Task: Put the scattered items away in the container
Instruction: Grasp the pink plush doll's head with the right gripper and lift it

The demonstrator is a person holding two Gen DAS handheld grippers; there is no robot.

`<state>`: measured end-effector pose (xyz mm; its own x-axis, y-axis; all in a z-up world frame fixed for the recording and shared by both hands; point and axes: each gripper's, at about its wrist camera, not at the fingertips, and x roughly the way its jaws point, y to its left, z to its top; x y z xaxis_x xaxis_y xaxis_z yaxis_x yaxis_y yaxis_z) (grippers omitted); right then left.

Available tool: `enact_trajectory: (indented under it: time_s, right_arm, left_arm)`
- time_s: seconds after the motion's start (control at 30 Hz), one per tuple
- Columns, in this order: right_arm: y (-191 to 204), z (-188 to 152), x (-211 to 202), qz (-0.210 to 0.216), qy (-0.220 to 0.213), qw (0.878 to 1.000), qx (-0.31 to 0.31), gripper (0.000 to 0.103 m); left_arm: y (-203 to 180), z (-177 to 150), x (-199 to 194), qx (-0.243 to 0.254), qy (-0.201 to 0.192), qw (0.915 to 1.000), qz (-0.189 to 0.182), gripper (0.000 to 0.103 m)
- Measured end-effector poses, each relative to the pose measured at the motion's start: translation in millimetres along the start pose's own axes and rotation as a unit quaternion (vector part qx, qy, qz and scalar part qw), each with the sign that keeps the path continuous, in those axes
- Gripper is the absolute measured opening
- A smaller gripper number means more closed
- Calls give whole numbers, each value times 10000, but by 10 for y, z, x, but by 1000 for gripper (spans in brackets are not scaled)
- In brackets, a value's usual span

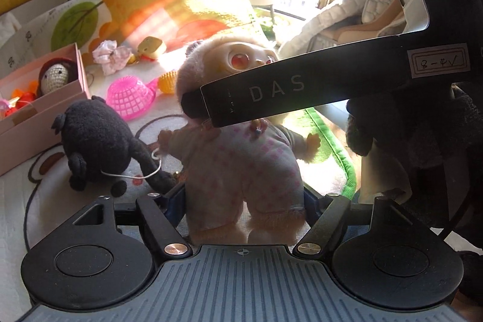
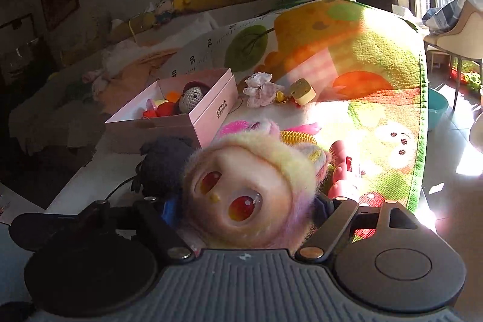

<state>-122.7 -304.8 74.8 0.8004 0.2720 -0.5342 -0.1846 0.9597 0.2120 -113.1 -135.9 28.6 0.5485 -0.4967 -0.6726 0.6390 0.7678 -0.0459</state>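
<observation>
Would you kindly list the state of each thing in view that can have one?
Pink box: open, partly filled with toys.
Crocheted doll: inside the box.
Furry doll: gripped at legs and head by both grippers.
Black plush: lying on the mat, outside the box.
Pink strainer: lying on the mat.
Left gripper: shut on the doll's legs.
Right gripper: shut on the doll's head.

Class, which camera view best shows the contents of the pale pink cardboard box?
The right wrist view: the pale pink cardboard box sits whole, its open top visible. The left wrist view crops the box at the frame edge.
</observation>
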Motion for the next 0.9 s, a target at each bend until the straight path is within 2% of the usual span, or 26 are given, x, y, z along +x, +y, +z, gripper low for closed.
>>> enact_trajectory:
  time_s: [0.1,0.23,0.37,0.53,0.7,0.8,0.9]
  right_arm:
    - [86,39,-182,65,-142,9998,-77,79]
    - [314,122,-403,117,-373,9983,-421,79]
    - [575,313,-575,400,-645,9942,-765,79]
    - [864,685,-570,968,-828,9868,-1001,79]
    - [1104,1141,-186,1481,-683,9805,-1100,79]
    - [1224,1438,232,1696,-457,9773,-1186,79]
    - [1366,1664,742,1783,-262,9749,-1307,79]
  left_arm:
    - [31,14,-106,-85,-166,9998,-3,80]
    - [58,-8,-343,-37,-483,9988,14,73]
    - [57,-62,-703,241,-1048,9933,423,72]
    - [195,-53,-1068,324,-1704,9791,1067,72]
    - [585,99,-1110,337,-1956,9647,1731,72]
    - [963,239,-950,291,-1910,9607,1996,72]
    - [1372,390,-756,199,-1742,9607,2153,72]
